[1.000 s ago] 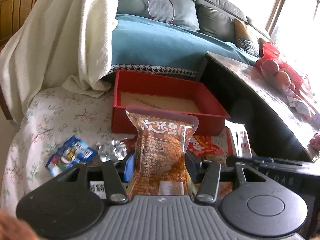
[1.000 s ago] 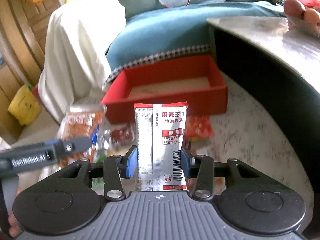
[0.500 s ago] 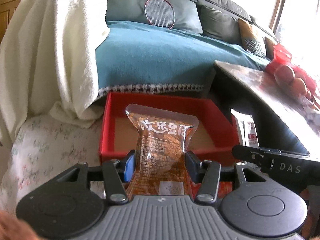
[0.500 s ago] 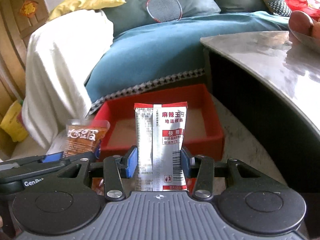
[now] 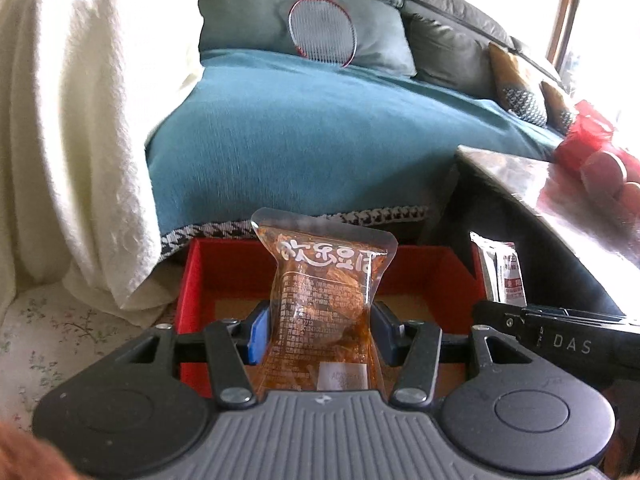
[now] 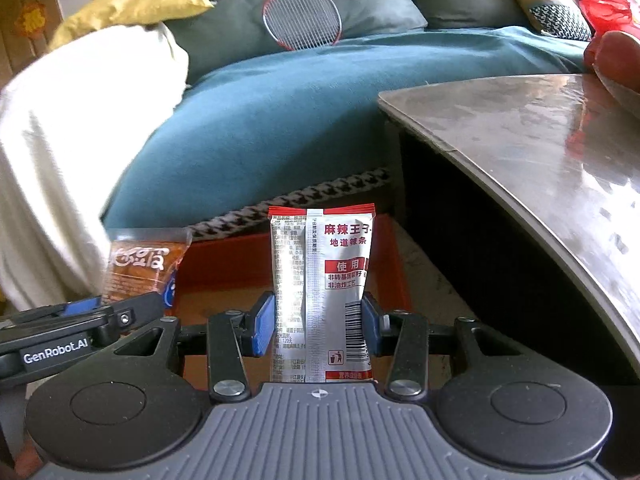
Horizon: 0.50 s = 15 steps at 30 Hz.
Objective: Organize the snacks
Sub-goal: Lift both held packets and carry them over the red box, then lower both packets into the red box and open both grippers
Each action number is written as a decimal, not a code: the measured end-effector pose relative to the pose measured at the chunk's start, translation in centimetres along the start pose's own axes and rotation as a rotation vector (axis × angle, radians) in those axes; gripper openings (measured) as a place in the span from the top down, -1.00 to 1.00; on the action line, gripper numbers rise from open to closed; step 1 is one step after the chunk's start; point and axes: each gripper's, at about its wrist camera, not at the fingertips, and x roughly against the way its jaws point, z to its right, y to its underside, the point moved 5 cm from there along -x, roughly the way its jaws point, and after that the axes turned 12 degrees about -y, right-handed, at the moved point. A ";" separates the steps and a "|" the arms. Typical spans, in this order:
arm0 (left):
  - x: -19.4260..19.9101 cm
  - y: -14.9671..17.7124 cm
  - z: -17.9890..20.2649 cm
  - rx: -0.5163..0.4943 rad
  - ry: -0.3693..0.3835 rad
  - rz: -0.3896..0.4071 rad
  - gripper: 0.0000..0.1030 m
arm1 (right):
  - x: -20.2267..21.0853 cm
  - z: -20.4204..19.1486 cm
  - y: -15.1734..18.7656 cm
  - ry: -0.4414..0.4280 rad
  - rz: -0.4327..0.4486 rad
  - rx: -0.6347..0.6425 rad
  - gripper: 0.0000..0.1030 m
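Note:
My left gripper [image 5: 320, 330] is shut on a clear packet of orange-brown snack [image 5: 320, 280], held upright over the red box [image 5: 192, 280]. My right gripper [image 6: 318, 322] is shut on a silver packet with red print [image 6: 320, 280], also upright above the red box [image 6: 224, 264]. The two grippers hang side by side: the silver packet [image 5: 502, 272] shows at the right of the left wrist view, and the orange-brown packet [image 6: 140, 264] at the left of the right wrist view. The box floor looks brown and bare where it shows.
Behind the box runs a teal-covered sofa [image 5: 320, 140] with a badminton racket [image 5: 320, 28] leaning on its cushions. A white blanket [image 5: 80, 140] drapes at the left. A dark table with a shiny top [image 6: 540, 140] stands close on the right, bearing red fruit [image 5: 600, 168]. Floral cloth [image 5: 60, 332] lies under the box.
Both grippers have moved forward toward the sofa with their packets, from over the loose snacks to above the red box. The loose snacks on the floral cloth have dropped out of view.

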 end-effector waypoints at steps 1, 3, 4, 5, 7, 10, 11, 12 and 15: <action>-0.4 0.1 0.0 -0.001 -0.003 -0.004 0.12 | -0.6 0.1 -0.1 0.004 -0.005 0.001 -0.01; -1.3 0.2 0.1 -0.004 -0.010 -0.011 0.12 | -1.6 0.2 -0.2 0.011 -0.018 0.012 -0.01; -1.7 0.3 0.1 -0.004 -0.014 -0.014 0.12 | -2.1 0.1 -0.2 0.013 -0.026 0.020 -0.01; -2.0 0.4 0.2 -0.004 -0.017 -0.018 0.12 | -2.5 0.0 -0.1 0.015 -0.031 0.025 -0.01; -2.7 0.5 0.1 0.001 -0.021 -0.027 0.12 | -3.2 0.1 -0.1 0.014 -0.040 0.025 -0.01; -3.5 1.0 0.0 0.004 -0.025 -0.046 0.12 | -3.7 0.3 -0.3 0.027 -0.037 0.031 -0.01; -3.8 1.1 0.1 -0.001 -0.030 -0.052 0.12 | -3.9 0.3 -0.3 0.033 -0.037 0.034 -0.01; -4.1 1.3 0.1 -0.007 -0.034 -0.057 0.12 | -4.0 0.4 -0.2 0.035 -0.040 0.033 -0.01; -4.7 1.7 0.3 -0.013 -0.041 -0.069 0.12 | -4.8 0.5 -0.2 0.043 -0.053 0.039 -0.01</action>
